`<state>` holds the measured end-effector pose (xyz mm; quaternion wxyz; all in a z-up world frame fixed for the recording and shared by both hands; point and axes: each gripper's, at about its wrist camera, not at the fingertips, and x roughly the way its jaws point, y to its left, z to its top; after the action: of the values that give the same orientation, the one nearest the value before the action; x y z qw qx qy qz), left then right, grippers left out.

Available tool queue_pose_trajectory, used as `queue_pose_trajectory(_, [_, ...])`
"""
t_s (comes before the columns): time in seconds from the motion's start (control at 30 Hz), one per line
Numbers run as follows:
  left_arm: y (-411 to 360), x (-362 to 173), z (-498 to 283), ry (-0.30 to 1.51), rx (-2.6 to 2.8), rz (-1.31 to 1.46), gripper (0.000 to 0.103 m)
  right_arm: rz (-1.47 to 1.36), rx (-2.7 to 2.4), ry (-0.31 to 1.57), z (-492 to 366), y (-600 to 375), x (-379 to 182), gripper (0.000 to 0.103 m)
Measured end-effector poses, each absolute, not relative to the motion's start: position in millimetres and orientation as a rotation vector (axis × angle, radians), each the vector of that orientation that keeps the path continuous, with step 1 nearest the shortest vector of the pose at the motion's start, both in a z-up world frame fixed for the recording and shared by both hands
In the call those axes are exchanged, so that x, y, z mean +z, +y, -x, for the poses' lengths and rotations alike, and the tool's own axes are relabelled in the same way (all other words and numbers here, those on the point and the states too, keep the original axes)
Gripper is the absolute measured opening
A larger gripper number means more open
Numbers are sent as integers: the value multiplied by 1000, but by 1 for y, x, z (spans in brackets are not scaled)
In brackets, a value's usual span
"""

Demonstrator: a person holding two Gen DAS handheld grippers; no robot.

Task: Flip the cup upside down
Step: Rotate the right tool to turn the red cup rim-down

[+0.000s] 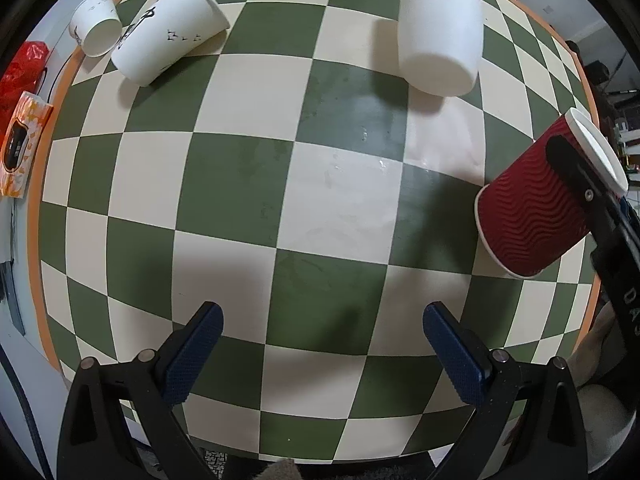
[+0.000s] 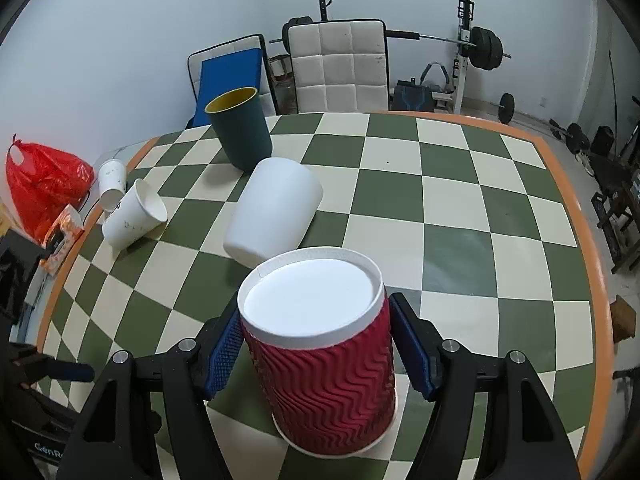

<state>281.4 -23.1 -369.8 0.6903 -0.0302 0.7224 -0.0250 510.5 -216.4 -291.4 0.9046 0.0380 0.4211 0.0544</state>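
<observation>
A red ribbed paper cup [image 2: 328,376] stands upside down on the checkered table [image 2: 460,208], white base up, between the fingers of my right gripper [image 2: 320,352]. The jaws sit close on both sides of the cup; a thin gap shows at the right pad [image 2: 412,352]. In the left wrist view the same cup [image 1: 536,208] is at the right edge with a black finger [image 1: 576,168] of the right gripper across it. My left gripper [image 1: 322,356] is open and empty above the table's near side.
A big white cup [image 2: 276,212] stands upside down just behind the red one. A dark teal cup [image 2: 240,132] stands upright further back. Two white paper cups [image 2: 132,212] lie at the left edge, beside a red bag [image 2: 44,184] and an orange packet [image 2: 64,232].
</observation>
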Motion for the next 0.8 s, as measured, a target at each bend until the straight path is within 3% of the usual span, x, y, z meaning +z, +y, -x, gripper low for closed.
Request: queue_pose_trajectory(0.8, [-33, -349, -274, 1575, -97, 35, 102, -87, 72, 1000, -468, -224, -300, 72])
